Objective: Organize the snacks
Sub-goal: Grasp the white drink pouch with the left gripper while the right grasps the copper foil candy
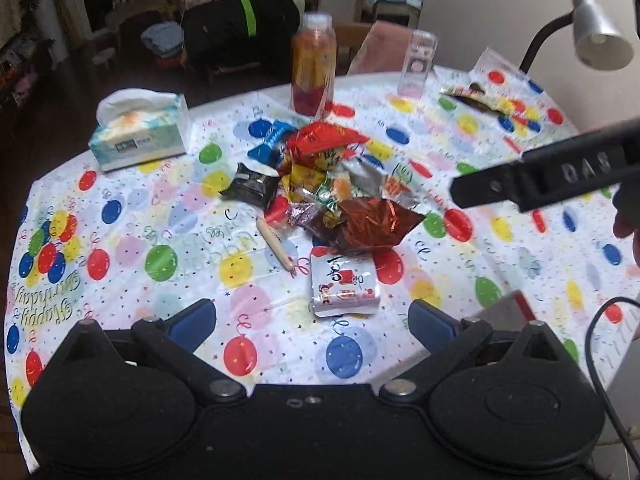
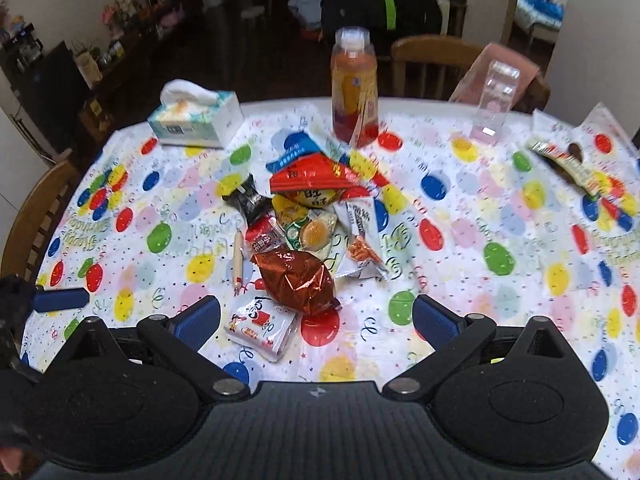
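Both grippers are just hanging over the near edge of the worktop, nothing in either one: the left hand-held gripper (image 1: 312,316) has its blue pads spread wide, and the right hand-held gripper (image 2: 316,316) is spread just as wide. Right in front of both sits a small white snack pack (image 2: 262,326) with a red cartoon print; the writing on it is too small for me to read. Touching its far edge is a crinkly copper-red foil bag (image 2: 298,280), and behind that the rest of the snack pile (image 1: 320,176) is heaped mid-table: a red bag (image 2: 310,178) with yellow characters, a blue one, a black pack (image 1: 250,186), a silvery pouch. A thin sausage stick (image 1: 276,246) lies loose just left of the pile. The balloon tablecloth (image 1: 120,240) reads "Happy Birthday" near the left edge. Further back there's a tissue box (image 1: 140,136) on the left, a tall orange drink bottle (image 2: 354,88) behind the pile, a clear plastic container (image 2: 494,100) to its right, and an opened wrapper (image 2: 560,156) far right. A grey desk lamp (image 1: 596,34) pokes in at top right of the left view.
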